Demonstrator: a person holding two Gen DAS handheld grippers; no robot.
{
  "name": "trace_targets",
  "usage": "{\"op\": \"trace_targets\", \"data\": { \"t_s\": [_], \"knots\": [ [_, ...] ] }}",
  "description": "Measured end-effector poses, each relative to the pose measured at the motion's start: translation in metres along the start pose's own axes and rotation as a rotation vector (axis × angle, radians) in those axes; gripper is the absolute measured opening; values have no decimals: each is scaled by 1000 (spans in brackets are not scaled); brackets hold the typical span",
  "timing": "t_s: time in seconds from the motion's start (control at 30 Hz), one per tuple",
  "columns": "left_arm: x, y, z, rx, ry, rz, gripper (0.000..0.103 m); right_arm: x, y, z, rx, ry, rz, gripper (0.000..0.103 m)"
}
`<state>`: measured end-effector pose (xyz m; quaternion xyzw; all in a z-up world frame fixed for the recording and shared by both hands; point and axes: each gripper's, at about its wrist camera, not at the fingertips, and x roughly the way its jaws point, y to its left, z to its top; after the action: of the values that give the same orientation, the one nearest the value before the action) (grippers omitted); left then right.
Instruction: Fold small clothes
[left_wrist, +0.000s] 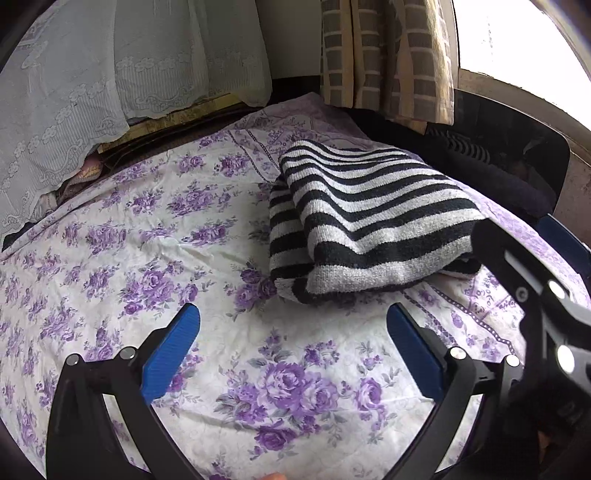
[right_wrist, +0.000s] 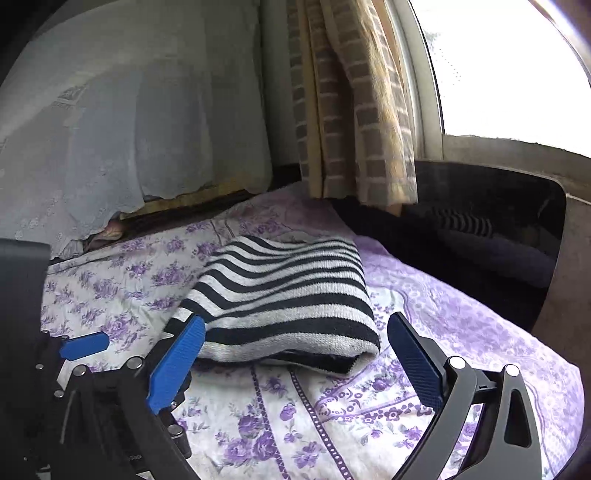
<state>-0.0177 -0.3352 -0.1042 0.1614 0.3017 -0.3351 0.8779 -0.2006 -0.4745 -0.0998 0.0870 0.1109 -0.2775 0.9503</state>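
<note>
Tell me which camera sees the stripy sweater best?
The left wrist view: the folded sweater lies whole on the bedsheet. In the right wrist view a blue finger hides the sweater's left corner.

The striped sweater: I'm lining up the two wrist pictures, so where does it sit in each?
Left wrist: striped sweater lies folded right of centre, beyond the open left tool.
Right wrist: it lies at centre, just past the open right tool, near its left finger.
Shared landmark: the checked curtain behind it.
</note>
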Motion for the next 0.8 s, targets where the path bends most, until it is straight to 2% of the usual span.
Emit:
{"op": "trace_targets", "data": {
  "t_s": [0.1, 0.17, 0.4, 0.8],
  "knots": [
    [-4, 2, 0, -4, -9, -19, 98, -13, -4, 0, 19, -47, -9, 99],
    [-7, 1, 0, 3, -13, 4, 98, -16, -5, 0, 25, -53, -2, 99],
    [-15, -2, 0, 33, -36, 54, 98, -11, -6, 0, 26, -22, 8, 99],
    [-11, 5, -1, 11, -10, 43, 98, -4, -17, -2, 82, 17, 13, 99]
  ]
}}
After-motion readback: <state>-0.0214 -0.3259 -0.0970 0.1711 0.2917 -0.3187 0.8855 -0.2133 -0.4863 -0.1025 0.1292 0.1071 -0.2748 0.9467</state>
